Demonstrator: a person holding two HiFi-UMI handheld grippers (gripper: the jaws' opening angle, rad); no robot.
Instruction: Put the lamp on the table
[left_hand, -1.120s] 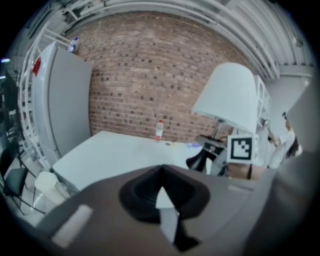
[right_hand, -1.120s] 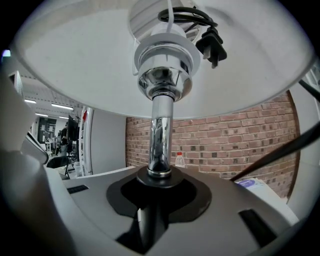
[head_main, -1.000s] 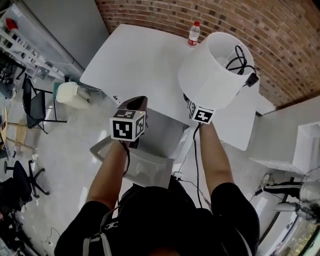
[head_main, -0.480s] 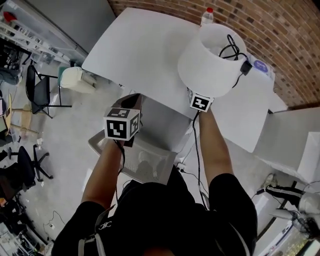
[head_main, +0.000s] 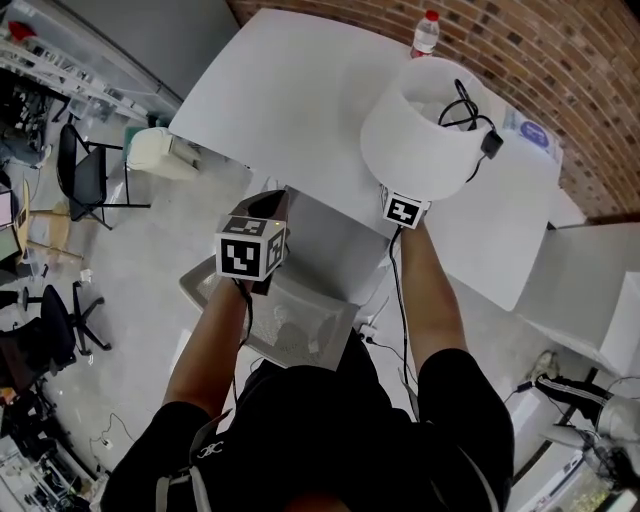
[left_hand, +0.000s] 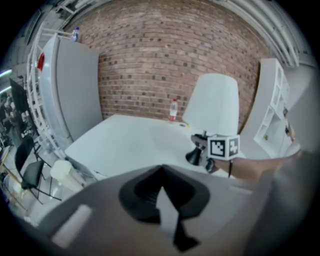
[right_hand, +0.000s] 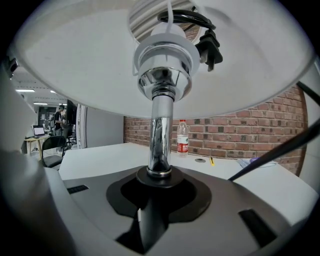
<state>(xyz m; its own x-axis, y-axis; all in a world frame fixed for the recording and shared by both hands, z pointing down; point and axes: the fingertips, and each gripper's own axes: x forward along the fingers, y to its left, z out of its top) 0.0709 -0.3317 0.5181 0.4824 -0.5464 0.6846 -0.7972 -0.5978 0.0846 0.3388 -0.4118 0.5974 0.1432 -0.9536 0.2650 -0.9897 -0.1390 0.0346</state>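
Our right gripper (right_hand: 159, 175) is clamped partway closed on the smooth chrome stem of the lamp (head_main: 425, 125), holding it over the counter (head_main: 300, 90) on our side of the water bottle (head_main: 426, 33). The polished round metal could swivel or slip in the grip. The broad, tapered white shade looks top-heavy, and the coiled cord (head_main: 462, 100) may spill. Our left gripper (left_hand: 162, 192), farther from the bottle, is closed and empty.

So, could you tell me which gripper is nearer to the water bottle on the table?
Right. The right gripper, clamped on the lamp, is at the table's near edge, opposite the water bottle; the left gripper hangs shut beyond that edge, farther away.
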